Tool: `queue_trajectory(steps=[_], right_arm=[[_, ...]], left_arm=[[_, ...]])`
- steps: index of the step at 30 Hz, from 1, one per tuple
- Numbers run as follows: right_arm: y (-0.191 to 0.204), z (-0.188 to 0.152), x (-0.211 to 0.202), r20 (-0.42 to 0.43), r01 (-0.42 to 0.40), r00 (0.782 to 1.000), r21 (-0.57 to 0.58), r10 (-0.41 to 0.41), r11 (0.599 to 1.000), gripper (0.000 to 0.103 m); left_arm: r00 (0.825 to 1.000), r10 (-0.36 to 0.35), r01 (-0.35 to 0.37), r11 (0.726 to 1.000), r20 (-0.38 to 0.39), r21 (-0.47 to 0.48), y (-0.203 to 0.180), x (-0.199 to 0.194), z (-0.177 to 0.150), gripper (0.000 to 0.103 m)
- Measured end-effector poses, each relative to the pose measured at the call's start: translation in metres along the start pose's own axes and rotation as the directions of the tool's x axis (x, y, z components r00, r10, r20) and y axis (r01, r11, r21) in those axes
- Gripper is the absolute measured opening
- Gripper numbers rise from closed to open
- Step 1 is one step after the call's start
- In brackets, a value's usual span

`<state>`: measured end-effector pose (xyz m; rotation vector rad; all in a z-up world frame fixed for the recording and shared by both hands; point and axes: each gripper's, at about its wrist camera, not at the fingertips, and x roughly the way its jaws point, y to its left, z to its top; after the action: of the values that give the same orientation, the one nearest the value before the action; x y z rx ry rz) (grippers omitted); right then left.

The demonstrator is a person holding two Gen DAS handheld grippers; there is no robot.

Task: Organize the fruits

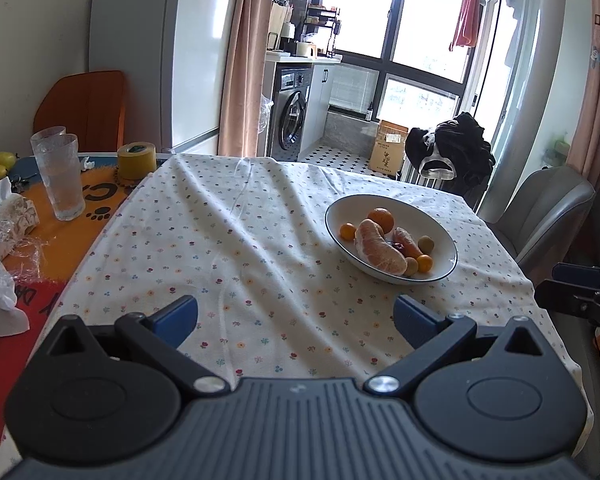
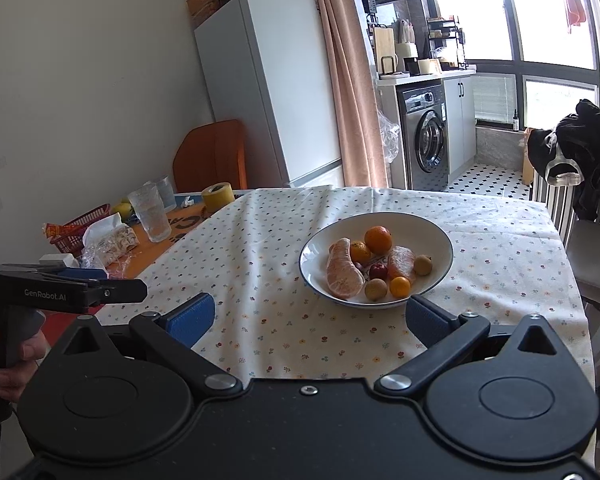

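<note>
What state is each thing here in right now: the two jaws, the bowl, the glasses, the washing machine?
Left gripper: jaws open, holding nothing.
Right gripper: jaws open, holding nothing.
Bowl: upright on the tablecloth, holding fruit.
Peeled citrus piece: lying in the bowl, skin off.
Orange: whole, unpeeled, in the bowl.
Glasses: upright, stacked.
Washing machine: door shut.
Tape roll: lying flat.

It was a home, the dining corner of a flat opening onto a kitchen. A white fridge (image 2: 268, 92) stood by a pink curtain (image 2: 348, 92); beyond were a washing machine (image 2: 426, 136), a cluttered counter (image 2: 424, 74) and laundry (image 1: 466, 16) hanging at the window.
</note>
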<state>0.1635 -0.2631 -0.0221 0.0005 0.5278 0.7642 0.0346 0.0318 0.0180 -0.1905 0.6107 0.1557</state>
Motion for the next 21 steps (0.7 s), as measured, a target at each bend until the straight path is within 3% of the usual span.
queue_trajectory(steps=[21], right_arm=[[-0.0018, -0.0030, -0.0062, -0.032, -0.017, 0.999, 0.032, 0.018, 0.999, 0.103]], left_arm=[[1.000, -0.006, 0.006, 1.000, -0.024, 0.011, -0.0073, -0.0040, -0.0034, 0.103]])
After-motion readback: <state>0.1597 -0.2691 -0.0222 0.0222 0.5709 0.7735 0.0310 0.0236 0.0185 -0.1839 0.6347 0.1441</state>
